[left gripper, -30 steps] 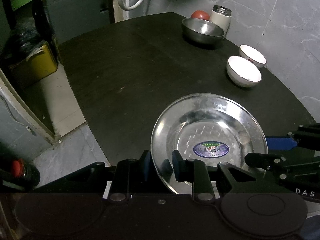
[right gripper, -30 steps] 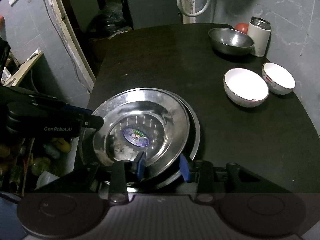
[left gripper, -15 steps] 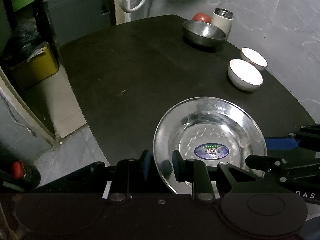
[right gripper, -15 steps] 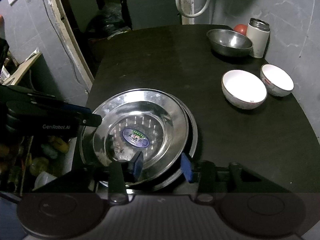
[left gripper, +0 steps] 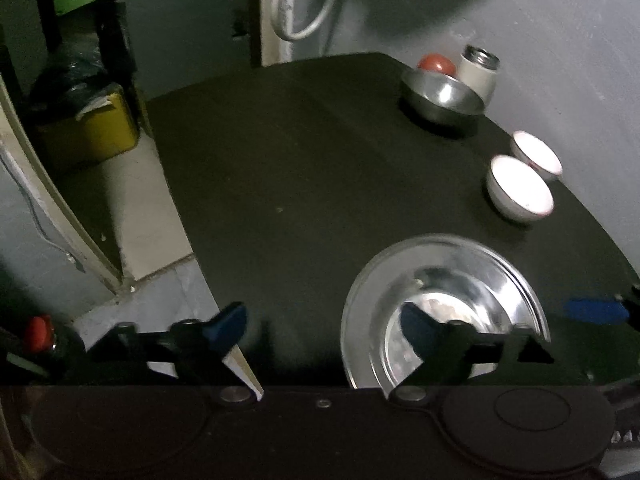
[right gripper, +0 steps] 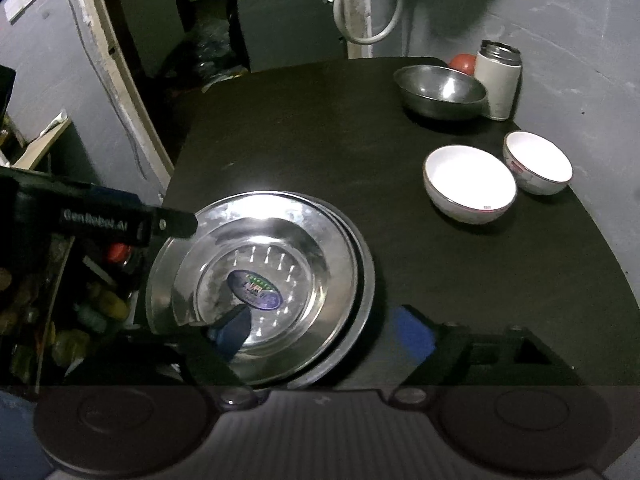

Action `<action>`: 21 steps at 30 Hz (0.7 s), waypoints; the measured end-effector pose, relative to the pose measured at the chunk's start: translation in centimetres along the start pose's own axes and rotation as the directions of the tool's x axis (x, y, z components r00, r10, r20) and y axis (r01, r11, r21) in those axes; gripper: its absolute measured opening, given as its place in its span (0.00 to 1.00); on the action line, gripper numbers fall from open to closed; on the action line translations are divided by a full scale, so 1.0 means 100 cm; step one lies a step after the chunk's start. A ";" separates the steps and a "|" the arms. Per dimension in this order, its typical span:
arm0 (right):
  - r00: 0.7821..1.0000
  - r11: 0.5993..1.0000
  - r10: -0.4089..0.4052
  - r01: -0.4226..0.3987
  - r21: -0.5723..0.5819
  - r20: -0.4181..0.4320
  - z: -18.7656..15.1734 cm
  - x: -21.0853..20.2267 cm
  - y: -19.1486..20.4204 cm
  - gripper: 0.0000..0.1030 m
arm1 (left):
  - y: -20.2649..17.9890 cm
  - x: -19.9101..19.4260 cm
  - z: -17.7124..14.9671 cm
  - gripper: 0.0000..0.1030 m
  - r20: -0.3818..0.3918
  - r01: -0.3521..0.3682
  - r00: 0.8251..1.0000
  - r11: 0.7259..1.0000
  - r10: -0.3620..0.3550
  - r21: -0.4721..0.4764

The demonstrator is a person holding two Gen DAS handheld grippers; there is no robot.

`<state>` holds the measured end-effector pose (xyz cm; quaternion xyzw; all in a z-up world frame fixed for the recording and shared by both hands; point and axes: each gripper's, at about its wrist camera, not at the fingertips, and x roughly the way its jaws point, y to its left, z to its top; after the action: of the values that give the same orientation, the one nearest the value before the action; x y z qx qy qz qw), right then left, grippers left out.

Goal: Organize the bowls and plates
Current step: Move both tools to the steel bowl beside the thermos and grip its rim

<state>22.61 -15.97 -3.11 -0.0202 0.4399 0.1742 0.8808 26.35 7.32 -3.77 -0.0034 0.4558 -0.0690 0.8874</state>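
Dim room, grey walls [right gripper: 568, 32], pale tiled floor [left gripper: 132, 200].

The middle and left of the dark desk [right gripper: 304, 136] lie bare, giving open passage. The stacked steel plates [right gripper: 280, 240] fill the near edge. Along the right stand two white bowls [right gripper: 470, 184] just beside each other; at the far corner a steel bowl [right gripper: 440, 90] and a flask [right gripper: 499, 80] block the way.
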 end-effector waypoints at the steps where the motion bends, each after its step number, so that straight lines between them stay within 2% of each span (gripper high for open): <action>1: 1.000 1.000 -0.001 0.001 0.006 0.003 0.000 0.000 -0.002 0.86 | 0.001 0.001 0.003 0.93 0.006 -0.004 1.000 1.000 0.004 -0.005; 3: 1.000 1.000 -0.005 0.005 0.023 0.012 0.000 0.001 -0.006 0.92 | 0.002 0.005 0.009 0.99 0.013 -0.003 1.000 1.000 0.003 -0.013; 10: 0.995 0.990 -0.040 0.027 0.135 0.096 0.004 -0.001 -0.034 0.99 | 0.000 0.031 0.041 0.99 0.016 0.046 0.999 0.998 -0.046 -0.040; 17: 0.967 0.963 -0.141 0.085 0.255 0.210 0.048 0.010 -0.085 1.00 | -0.017 0.071 0.111 0.99 0.101 0.090 0.991 0.996 -0.087 -0.017; 21: 0.947 0.954 -0.219 0.158 0.254 0.235 0.082 0.028 -0.110 0.99 | -0.040 0.103 0.157 0.99 0.157 0.089 0.983 0.995 -0.094 0.040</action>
<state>34.02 -23.92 -1.60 0.0637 0.3334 0.0373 0.9399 44.53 1.17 -2.67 -0.0150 0.3819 -0.1168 0.9167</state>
